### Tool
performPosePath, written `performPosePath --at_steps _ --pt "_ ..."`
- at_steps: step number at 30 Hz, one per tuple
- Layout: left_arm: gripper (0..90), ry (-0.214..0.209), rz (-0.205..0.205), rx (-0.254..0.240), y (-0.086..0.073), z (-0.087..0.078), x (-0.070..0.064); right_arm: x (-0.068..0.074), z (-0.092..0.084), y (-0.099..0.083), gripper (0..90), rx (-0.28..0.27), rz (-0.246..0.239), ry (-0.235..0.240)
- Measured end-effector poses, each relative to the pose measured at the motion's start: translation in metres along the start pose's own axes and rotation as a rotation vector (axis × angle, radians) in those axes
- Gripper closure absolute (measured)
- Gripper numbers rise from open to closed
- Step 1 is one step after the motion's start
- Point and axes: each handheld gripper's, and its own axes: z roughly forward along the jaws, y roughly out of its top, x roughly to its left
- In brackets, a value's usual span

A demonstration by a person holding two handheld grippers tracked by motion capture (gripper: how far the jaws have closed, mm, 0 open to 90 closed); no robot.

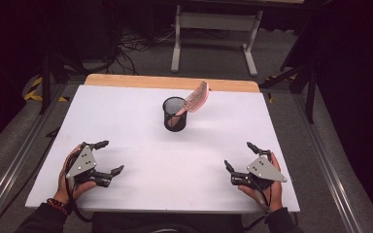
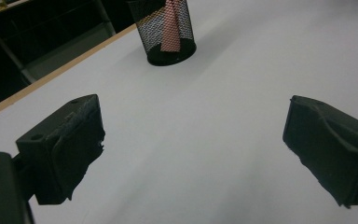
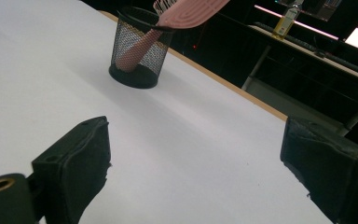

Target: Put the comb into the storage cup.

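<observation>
A black mesh cup (image 1: 174, 114) stands upright toward the back middle of the white table (image 1: 141, 145). A pink hairbrush (image 1: 196, 97) leans in it, handle down, head sticking out to the right. My left gripper (image 1: 110, 156) rests near the front left, open, nothing between its fingers. My right gripper (image 1: 239, 156) rests near the front right, also open and empty. In the left gripper view the cup (image 2: 167, 32) sits far ahead with the pink handle (image 2: 171, 29) inside. The right gripper view has the cup (image 3: 140, 49) and the brush head (image 3: 191, 10) ahead at left.
The table's wooden back edge (image 1: 172, 82) runs behind the cup. Beyond it stand a white table frame (image 1: 216, 36) and cables on the floor. Metal rails (image 1: 330, 179) flank the table.
</observation>
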Motion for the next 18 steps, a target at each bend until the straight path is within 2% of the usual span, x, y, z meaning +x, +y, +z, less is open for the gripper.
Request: performPosePath --at_steps 14,18 --pt "5.9 -0.010 -0.006 -0.003 0.000 0.001 0.000 -0.003 -0.001 -0.021 5.4 0.044 0.043 0.007" --pt "5.8 -0.012 -0.005 0.005 0.000 0.002 0.000 -0.003 0.002 -0.024 3.8 0.052 0.057 0.033"
